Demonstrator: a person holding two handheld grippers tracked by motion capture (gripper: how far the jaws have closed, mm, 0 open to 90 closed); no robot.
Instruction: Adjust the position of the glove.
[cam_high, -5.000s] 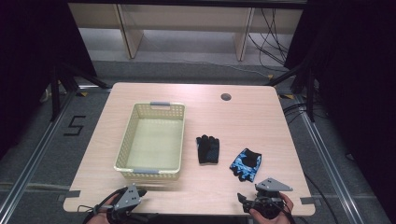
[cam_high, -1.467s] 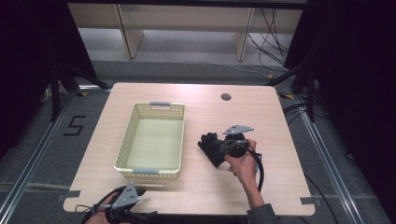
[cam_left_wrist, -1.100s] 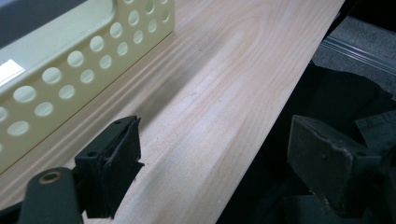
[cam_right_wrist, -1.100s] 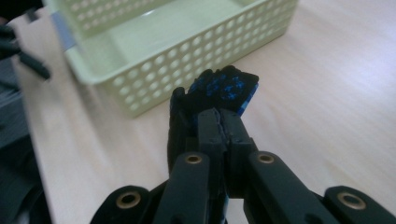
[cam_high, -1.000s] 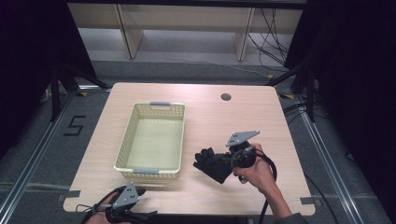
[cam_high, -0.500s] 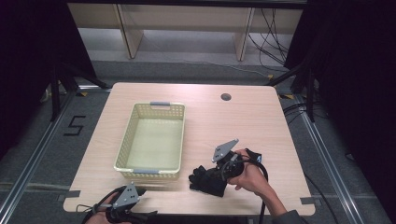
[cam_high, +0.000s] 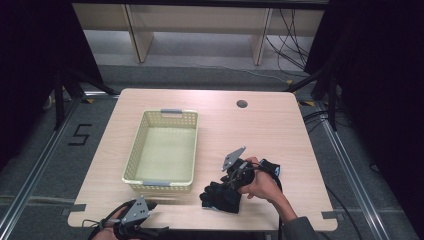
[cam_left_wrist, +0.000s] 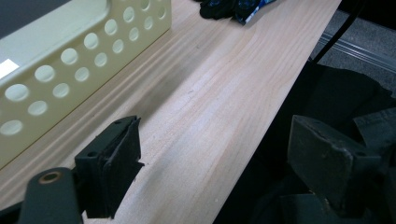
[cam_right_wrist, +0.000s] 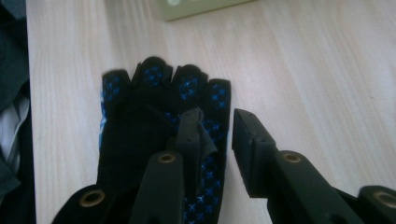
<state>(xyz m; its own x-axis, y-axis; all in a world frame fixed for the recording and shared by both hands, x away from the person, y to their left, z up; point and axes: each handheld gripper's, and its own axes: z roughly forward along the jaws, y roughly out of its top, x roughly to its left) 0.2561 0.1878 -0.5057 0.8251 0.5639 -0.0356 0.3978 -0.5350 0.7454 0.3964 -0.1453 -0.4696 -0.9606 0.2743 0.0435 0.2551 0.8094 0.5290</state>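
A black glove (cam_high: 219, 196) with blue grip marks lies flat near the table's front edge, right of the cream basket (cam_high: 131, 156). My right gripper (cam_high: 227, 186) hovers just over the glove's wrist end. In the right gripper view the glove (cam_right_wrist: 140, 121) points its fingers away, and the right gripper (cam_right_wrist: 217, 119) has its jaws a little apart, with a raised fold of fabric beside one jaw. A second, blue and black glove (cam_high: 271, 166) peeks out behind the hand. My left gripper (cam_high: 146, 206) rests open at the front edge, and in its own view it (cam_left_wrist: 215, 140) holds nothing.
The wooden table (cam_high: 250, 130) has a dark round hole (cam_high: 242, 104) at the back right. The basket (cam_left_wrist: 70, 60) has nothing in it and stands close to my left gripper. Both gloves (cam_left_wrist: 224, 7) show far along the table edge. Dark floor and rails surround the table.
The right gripper reached the black glove, then drew it toward the front edge and slightly left over the last second. The left gripper has stayed put.
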